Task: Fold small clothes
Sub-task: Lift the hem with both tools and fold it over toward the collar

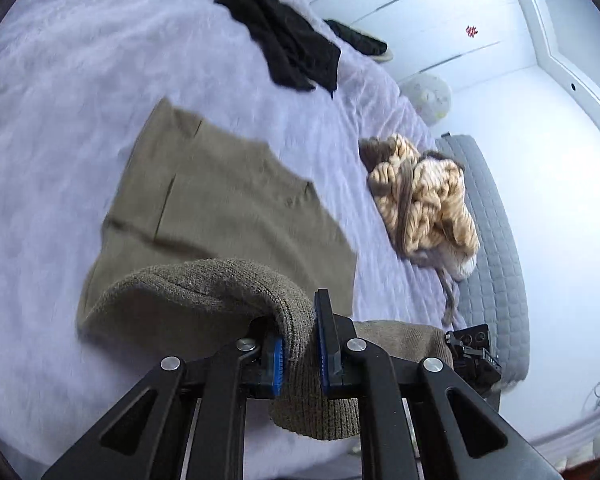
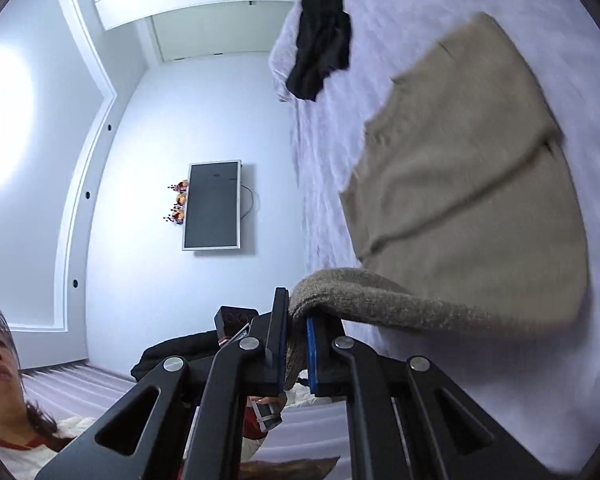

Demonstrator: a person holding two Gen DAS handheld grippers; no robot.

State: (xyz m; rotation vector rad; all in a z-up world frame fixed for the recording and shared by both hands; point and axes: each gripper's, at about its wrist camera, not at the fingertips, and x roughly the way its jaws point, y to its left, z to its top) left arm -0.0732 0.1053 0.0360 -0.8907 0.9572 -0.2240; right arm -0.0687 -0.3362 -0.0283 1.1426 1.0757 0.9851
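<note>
- The olive knit garment [image 1: 220, 200] lies mostly flat on the lilac bedspread [image 1: 60, 100], with its near edge lifted off the bed.
- The left gripper [image 1: 298, 344] is pinching one end of that ribbed near edge between its blue pads; the knit bunches over the jaws and hangs below them.
- The right gripper [image 2: 296, 344] is pinching the other end of the same garment [image 2: 460, 200], the cloth draping from its jaws back down toward the bed [image 2: 380, 20].
- Judged from this, the step in hand is the first fold: the near hem is raised on both corners, ready to be carried over the flat part.
- The next move calls for both grippers to travel together toward the far edge, keeping the hem taut and level between them, then lowering it so the edges line up before letting go.
- Uneven travel would likely skew the fold or drag the whole piece across the spread.
- A black garment [image 1: 280, 36] lies crumpled further up the bed, and a cream and tan chunky knit piece [image 1: 424, 196] sits near the bed's side, both apart from the olive one and seemingly unfolded.
- No basket, box or other container shows in either view.
</note>
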